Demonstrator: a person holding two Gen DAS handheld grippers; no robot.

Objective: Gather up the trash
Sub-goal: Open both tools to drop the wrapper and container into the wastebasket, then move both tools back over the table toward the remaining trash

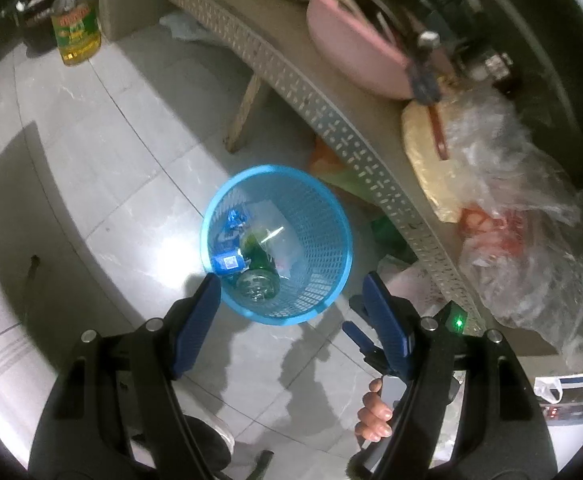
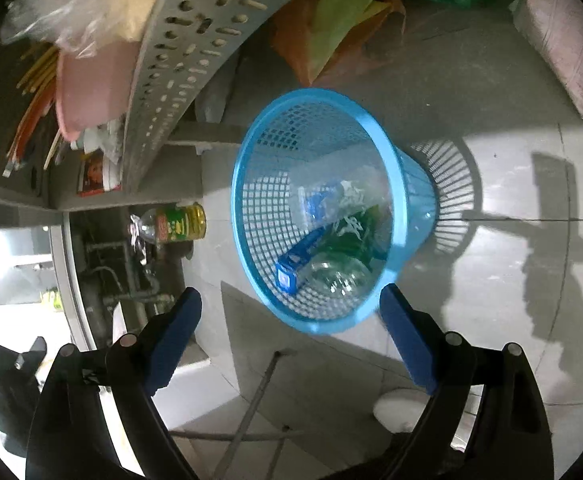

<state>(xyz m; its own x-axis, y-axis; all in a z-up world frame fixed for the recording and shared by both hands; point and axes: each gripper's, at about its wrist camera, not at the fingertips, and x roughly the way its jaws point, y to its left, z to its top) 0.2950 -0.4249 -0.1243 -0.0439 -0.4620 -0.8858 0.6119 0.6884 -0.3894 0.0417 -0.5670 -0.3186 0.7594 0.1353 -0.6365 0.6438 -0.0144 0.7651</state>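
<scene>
— Where do we find the trash?

— In the blue mesh basket [image 1: 277, 244] on the tiled floor [image 1: 131, 168], just beside the perforated table edge [image 1: 331, 120]: a clear bottle [image 1: 257, 286], a small blue box [image 1: 227, 262], and green and clear wrappers.

— And our grippers?

— Our left gripper [image 1: 291, 292] hangs over the basket rim, fingers wide, nothing between them. Our right gripper [image 2: 291, 308] is spread wide too, empty, the basket just ahead. An oil bottle [image 1: 76, 26] stands well apart.

Blue mesh basket [image 1: 323, 216] upright on floor, holding bottle [image 1: 257, 284], wrappers.
</scene>
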